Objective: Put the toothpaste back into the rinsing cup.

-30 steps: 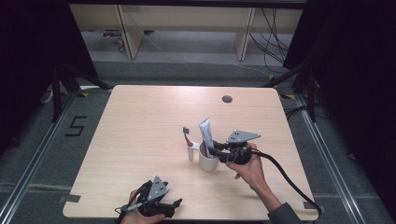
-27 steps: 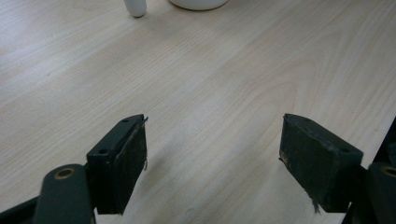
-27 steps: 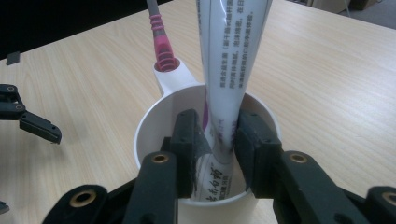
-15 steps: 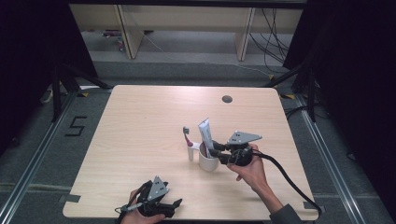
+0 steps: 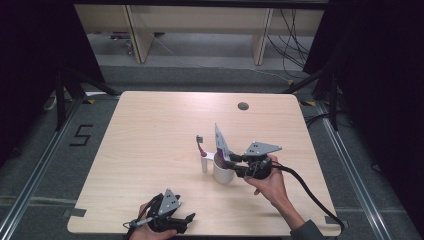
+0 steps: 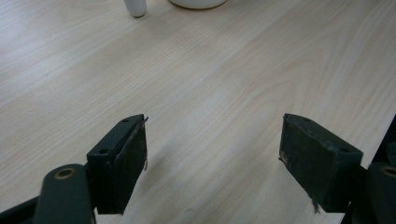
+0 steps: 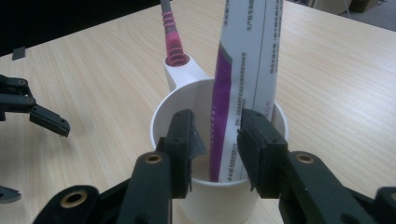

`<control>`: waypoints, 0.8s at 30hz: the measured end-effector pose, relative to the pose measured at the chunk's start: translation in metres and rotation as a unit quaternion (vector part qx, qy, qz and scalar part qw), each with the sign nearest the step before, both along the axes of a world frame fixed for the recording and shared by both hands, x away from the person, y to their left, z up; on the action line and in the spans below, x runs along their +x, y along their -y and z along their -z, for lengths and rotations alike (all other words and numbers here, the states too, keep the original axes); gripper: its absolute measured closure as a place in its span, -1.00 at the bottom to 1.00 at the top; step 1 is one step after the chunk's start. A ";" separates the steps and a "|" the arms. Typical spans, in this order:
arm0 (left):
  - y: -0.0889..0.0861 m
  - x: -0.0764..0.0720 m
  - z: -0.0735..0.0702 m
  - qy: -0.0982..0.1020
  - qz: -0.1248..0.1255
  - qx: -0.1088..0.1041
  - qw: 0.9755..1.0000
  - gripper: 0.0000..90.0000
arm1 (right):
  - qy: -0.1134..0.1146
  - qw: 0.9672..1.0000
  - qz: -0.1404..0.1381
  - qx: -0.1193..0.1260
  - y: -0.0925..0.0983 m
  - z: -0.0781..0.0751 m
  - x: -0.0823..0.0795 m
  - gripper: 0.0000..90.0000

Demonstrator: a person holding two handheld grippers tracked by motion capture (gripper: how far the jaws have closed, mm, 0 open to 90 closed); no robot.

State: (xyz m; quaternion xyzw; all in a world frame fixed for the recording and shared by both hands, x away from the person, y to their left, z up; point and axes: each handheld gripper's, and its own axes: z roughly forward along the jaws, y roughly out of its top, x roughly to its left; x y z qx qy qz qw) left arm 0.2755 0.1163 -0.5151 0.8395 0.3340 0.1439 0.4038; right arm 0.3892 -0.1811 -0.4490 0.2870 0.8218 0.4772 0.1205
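A white cup (image 5: 223,175) (image 7: 161,116) stands right of the table's middle. A white and purple toothpaste tube (image 5: 220,141) (image 7: 247,60) stands in it, leaning back. A pink-handled toothbrush (image 5: 200,146) (image 7: 172,37) stands upright in the cup's side holder. My right gripper (image 5: 231,162) (image 7: 215,140) reaches over the cup's rim from the right. Its jaws flank the tube's lower part, and a small gap shows beside the left pad, so it is open. My left gripper (image 5: 187,220) (image 6: 212,154) rests at the table's front edge, open with only bare wood between its jaws.
The wooden table (image 5: 150,125) has a round cable hole (image 5: 243,106) near its far edge. A black cable (image 5: 310,192) trails from the right gripper over the front right corner. The left gripper (image 7: 37,116) shows at the right gripper view's left edge.
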 end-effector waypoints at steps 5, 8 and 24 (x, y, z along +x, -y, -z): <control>0.000 0.000 0.000 0.000 0.000 0.000 1.000 -0.49 | 0.004 1.000 0.001 -0.002 0.000 0.000 -0.001 0.43; 0.000 0.000 0.000 0.000 -0.001 -0.001 1.000 -0.49 | -0.008 1.000 0.006 0.007 0.001 -0.001 -0.003 0.40; 0.000 0.000 0.000 0.000 0.000 0.001 1.000 -0.49 | -0.003 0.999 0.019 0.030 0.020 -0.007 -0.007 0.31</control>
